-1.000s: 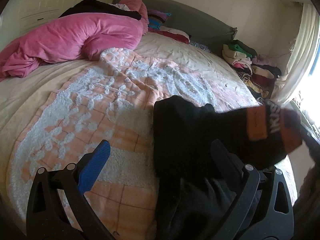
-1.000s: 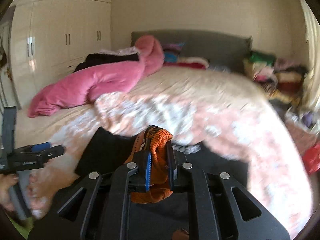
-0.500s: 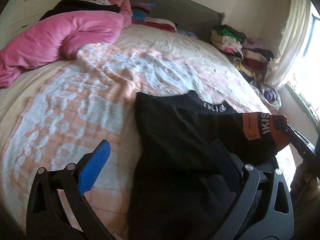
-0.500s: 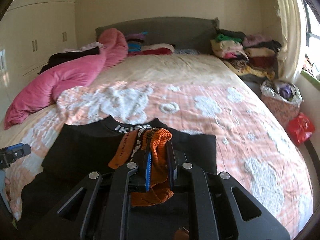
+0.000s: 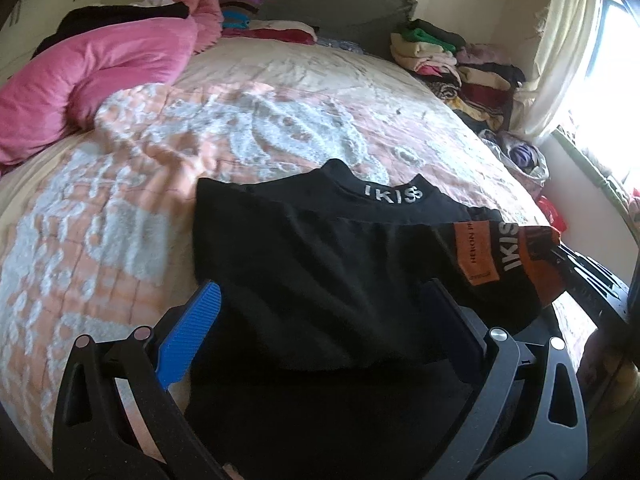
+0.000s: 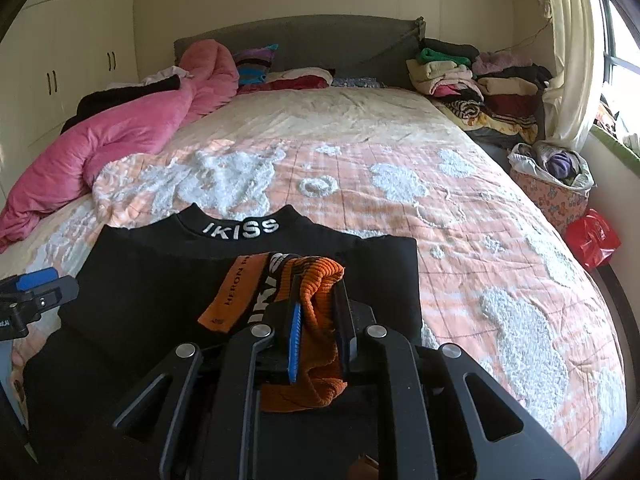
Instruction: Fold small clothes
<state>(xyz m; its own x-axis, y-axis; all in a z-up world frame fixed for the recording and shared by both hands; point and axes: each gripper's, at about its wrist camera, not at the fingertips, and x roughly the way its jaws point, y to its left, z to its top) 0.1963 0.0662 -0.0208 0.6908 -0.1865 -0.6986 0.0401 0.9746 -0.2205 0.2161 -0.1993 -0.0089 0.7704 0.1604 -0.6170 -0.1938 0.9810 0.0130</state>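
We had the black sweater point(image 6: 168, 300) lying on the bed point(image 6: 460, 208), collar toward the headboard, and we judged ourselves mid-fold on 1 sleeve. Our right gripper point(image 6: 316, 344) was clamped on the orange cuff point(image 6: 320, 320), holding the sleeve across the chest. Our left gripper point(image 5: 320, 320) hovered with its jaws spread wide over the body, gripping nothing. Next, we reckoned, the cuff needed laying flat and releasing before the 2nd sleeve.

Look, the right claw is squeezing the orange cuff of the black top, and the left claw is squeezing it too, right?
Not quite. The right claw does squeeze the orange cuff of the black top, but the left wrist view shows the left claw wide open, gripping nothing.
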